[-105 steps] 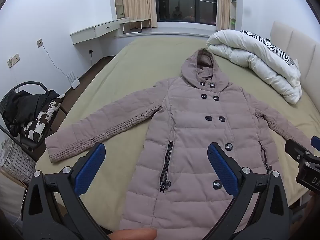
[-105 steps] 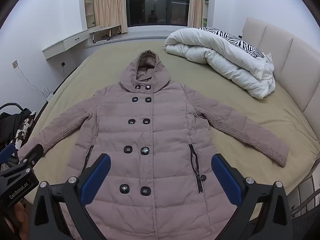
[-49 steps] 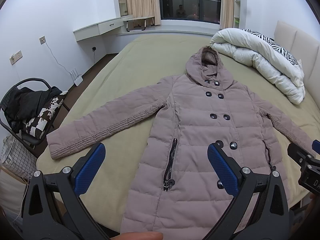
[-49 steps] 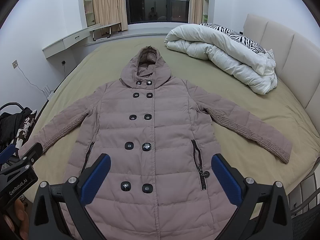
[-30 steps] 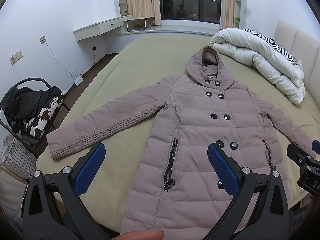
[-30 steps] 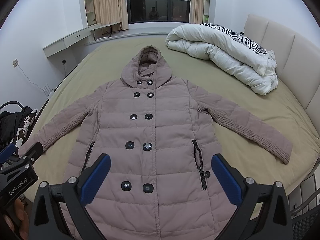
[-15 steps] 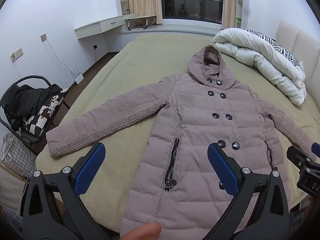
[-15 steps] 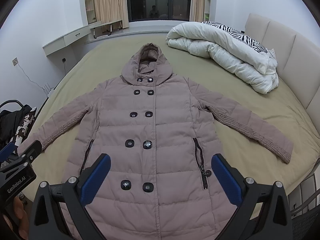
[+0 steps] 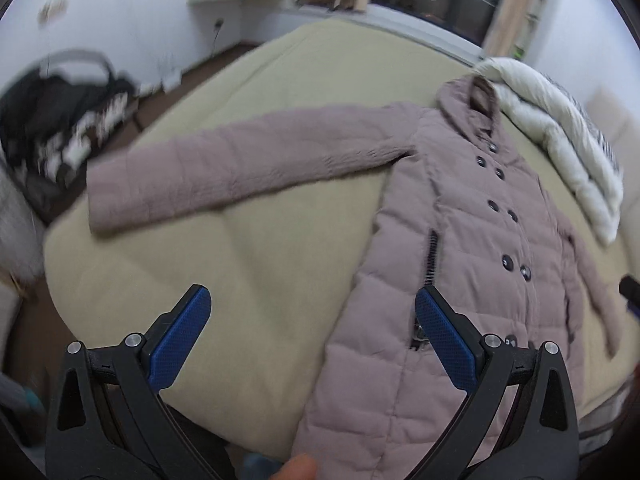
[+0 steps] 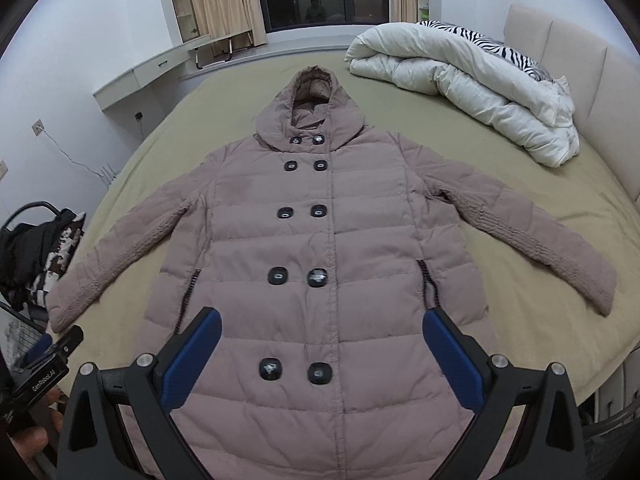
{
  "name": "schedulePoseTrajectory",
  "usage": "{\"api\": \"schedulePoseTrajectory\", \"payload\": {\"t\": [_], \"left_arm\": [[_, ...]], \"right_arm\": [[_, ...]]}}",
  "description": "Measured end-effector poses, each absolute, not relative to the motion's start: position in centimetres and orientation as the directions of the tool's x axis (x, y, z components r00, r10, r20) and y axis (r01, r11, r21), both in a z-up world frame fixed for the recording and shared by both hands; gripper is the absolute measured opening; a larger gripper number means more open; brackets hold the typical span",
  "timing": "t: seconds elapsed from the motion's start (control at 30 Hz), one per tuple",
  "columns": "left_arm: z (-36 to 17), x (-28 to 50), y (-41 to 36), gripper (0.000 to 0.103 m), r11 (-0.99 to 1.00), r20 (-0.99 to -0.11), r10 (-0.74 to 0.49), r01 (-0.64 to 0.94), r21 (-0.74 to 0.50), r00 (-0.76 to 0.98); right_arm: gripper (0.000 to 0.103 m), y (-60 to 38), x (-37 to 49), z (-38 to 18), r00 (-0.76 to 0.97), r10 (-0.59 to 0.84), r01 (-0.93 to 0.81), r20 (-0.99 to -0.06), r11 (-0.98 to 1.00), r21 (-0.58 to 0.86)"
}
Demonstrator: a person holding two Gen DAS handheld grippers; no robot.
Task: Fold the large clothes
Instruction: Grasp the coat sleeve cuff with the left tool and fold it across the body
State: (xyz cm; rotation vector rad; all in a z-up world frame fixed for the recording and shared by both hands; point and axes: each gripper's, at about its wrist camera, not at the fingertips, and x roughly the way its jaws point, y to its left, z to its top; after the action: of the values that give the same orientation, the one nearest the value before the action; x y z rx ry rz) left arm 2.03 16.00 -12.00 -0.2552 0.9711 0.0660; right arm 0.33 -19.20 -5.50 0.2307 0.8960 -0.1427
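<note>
A long mauve hooded padded coat (image 10: 320, 248) lies flat and face up on the bed, buttoned, with both sleeves spread out. It also shows in the left wrist view (image 9: 460, 240), which is blurred. My left gripper (image 9: 312, 320) is open and empty above the bed, between the coat's left sleeve (image 9: 240, 160) and its body. My right gripper (image 10: 320, 344) is open and empty above the coat's lower front. The left gripper's body (image 10: 40, 368) shows at the left edge of the right wrist view.
The coat lies on a bed with an olive sheet (image 10: 540, 320). A white duvet with a zebra-print pillow (image 10: 472, 76) is piled at the far right by the padded headboard (image 10: 592, 92). A chair with dark clothes (image 10: 32, 248) stands left of the bed. A wall desk (image 10: 140, 76) is at the back left.
My left gripper has swung left and lower toward the coat's left sleeve, blurring its view. My right gripper has moved slightly forward and lower over the coat. The coat has not moved.
</note>
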Motion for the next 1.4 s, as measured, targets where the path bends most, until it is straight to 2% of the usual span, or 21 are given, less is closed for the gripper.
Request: {"api": "schedulePoseTrajectory", "payload": {"t": [0.03,0.13,0.2,0.23,0.33,0.43,0.5,0.6,0.7,0.73,0.87,0.93,0.97,1.03,1.13,1.23,1.33,1.4], "left_arm": [[-12.7,2.1,18.1,0.103,0.951,-0.818,-0.054,-0.222,-0.218,0.573],[-14.2,1.8,23.0,0.103,0.907,-0.781,0.062,-0.362,-0.216,0.621],[-15.7,2.8,25.9,0.103,0.867,-0.830,0.024,-0.424,-0.259,0.557],[-16.6,3.0,27.6,0.103,0.824,-0.834,-0.011,-0.467,-0.320,0.552],[-19.0,3.0,32.6,0.103,0.644,-0.754,-0.048,-0.557,-0.524,0.655],[-22.8,4.7,35.9,0.103,0.453,-0.683,-0.143,-0.567,-0.688,0.716],[-24.9,5.3,37.6,0.103,0.331,-0.651,-0.143,-0.584,-0.741,0.745],[-26.7,6.0,39.5,0.103,0.214,-0.619,-0.073,-0.594,-0.776,0.782],[-27.5,7.2,41.2,0.102,0.177,-0.625,-0.018,-0.613,-0.770,0.780],[-27.7,7.6,41.8,0.100,0.168,-0.629,-0.004,-0.620,-0.767,0.777],[-27.3,10.0,43.9,0.041,0.155,-0.656,-0.003,-0.648,-0.745,0.754],[-26.2,11.1,45.0,0.024,0.175,-0.667,0.002,-0.657,-0.733,0.745],[-24.8,12.4,44.2,0.020,0.198,-0.666,0.006,-0.654,-0.730,0.746],[-21.4,14.9,42.9,0.016,0.309,-0.642,-0.001,-0.610,-0.729,0.767],[-15.9,19.7,38.4,0.015,0.531,-0.603,-0.056,-0.487,-0.693,0.796],[-11.6,24.9,29.9,0.015,0.765,-0.577,-0.144,-0.279,-0.580,0.804],[-10.6,28.7,20.3,0.015,0.896,-0.579,-0.244,-0.046,-0.441,0.778],[-11.8,30.5,14.1,0.015,0.931,-0.611,-0.304,0.092,-0.352,0.731]], "right_arm": [[0.103,-19.2,0.7,-5.6,0.625,0.017,0.206,-0.780,0.961,0.186],[0.103,-18.7,1.8,-6.2,0.632,0.149,0.149,-0.760,0.940,0.308],[0.103,-18.2,2.7,-6.8,0.619,0.224,0.124,-0.753,0.919,0.375],[0.103,-18.1,3.2,-7.2,0.609,0.258,0.121,-0.750,0.904,0.409],[0.103,-17.7,4.3,-8.3,0.593,0.323,0.124,-0.738,0.868,0.480],[0.103,-17.6,5.2,-8.9,0.593,0.359,0.124,-0.721,0.844,0.522],[0.102,-17.4,5.6,-9.3,0.591,0.372,0.118,-0.716,0.838,0.533],[0.099,-17.1,6.1,-9.6,0.586,0.366,0.115,-0.723,0.846,0.521],[0.096,-17.4,6.6,-10.3,0.580,0.363,0.123,-0.729,0.846,0.519],[0.095,-17.6,6.7,-10.5,0.579,0.362,0.126,-0.730,0.845,0.520],[0.090,-18.8,6.7,-11.2,0.585,0.357,0.133,-0.728,0.844,0.520],[0.087,-19.7,6.5,-11.4,0.592,0.352,0.134,-0.725,0.844,0.519],[0.086,-20.3,6.3,-11.5,0.597,0.350,0.137,-0.722,0.842,0.521],[0.086,-21.6,6.0,-11.7,0.610,0.340,0.151,-0.716,0.837,0.526],[0.086,-24.2,5.6,-12.4,0.626,0.324,0.190,-0.710,0.819,0.541],[0.086,-26.9,4.9,-12.9,0.641,0.304,0.239,-0.704,0.793,0.560],[0.085,-29.5,4.0,-13.3,0.652,0.274,0.280,-0.707,0.779,0.561],[0.086,-31.0,3.5,-13.6,0.653,0.256,0.306,-0.713,0.772,0.557]]}}
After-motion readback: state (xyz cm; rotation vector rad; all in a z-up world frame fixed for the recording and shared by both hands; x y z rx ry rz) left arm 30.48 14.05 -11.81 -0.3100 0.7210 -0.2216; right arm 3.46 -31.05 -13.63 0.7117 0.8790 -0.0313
